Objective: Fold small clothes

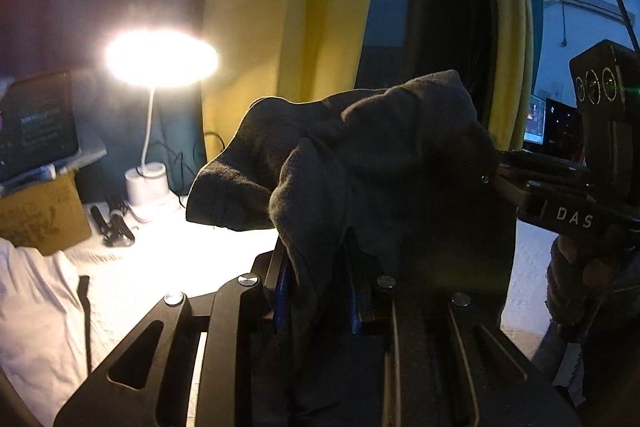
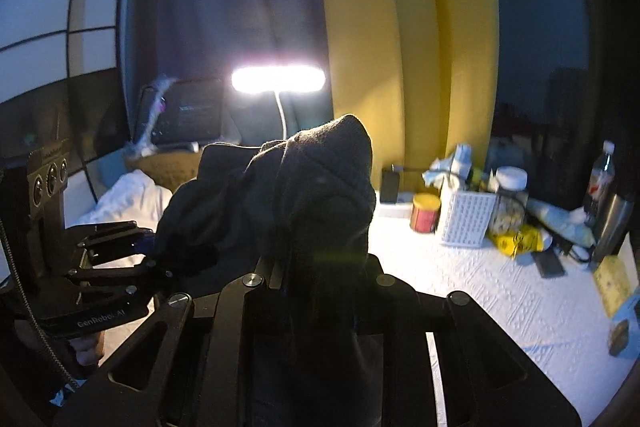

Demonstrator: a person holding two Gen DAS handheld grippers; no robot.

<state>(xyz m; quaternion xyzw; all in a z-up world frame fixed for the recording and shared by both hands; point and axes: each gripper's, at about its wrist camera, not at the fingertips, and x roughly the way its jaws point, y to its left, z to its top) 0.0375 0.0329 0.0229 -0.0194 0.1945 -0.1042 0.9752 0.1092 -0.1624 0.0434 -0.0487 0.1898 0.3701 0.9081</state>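
Note:
A small dark grey garment (image 1: 360,155) hangs bunched in the air between both grippers, above the white textured table (image 1: 168,259). My left gripper (image 1: 316,291) is shut on one part of it; cloth drapes over the fingers and hides the tips. My right gripper (image 2: 320,283) is shut on another part of the same garment (image 2: 304,187). The right gripper also shows in the left wrist view (image 1: 500,175), pinching the cloth from the right. The left gripper shows in the right wrist view (image 2: 156,259), pinching it from the left.
A lit desk lamp (image 1: 160,57) stands at the back by yellow curtains (image 1: 288,7). A white garment (image 1: 36,307), a cardboard box (image 1: 44,219) and a tablet (image 1: 38,125) lie left. Jars, a white basket (image 2: 466,217), bottles (image 2: 600,179) and packets crowd the right.

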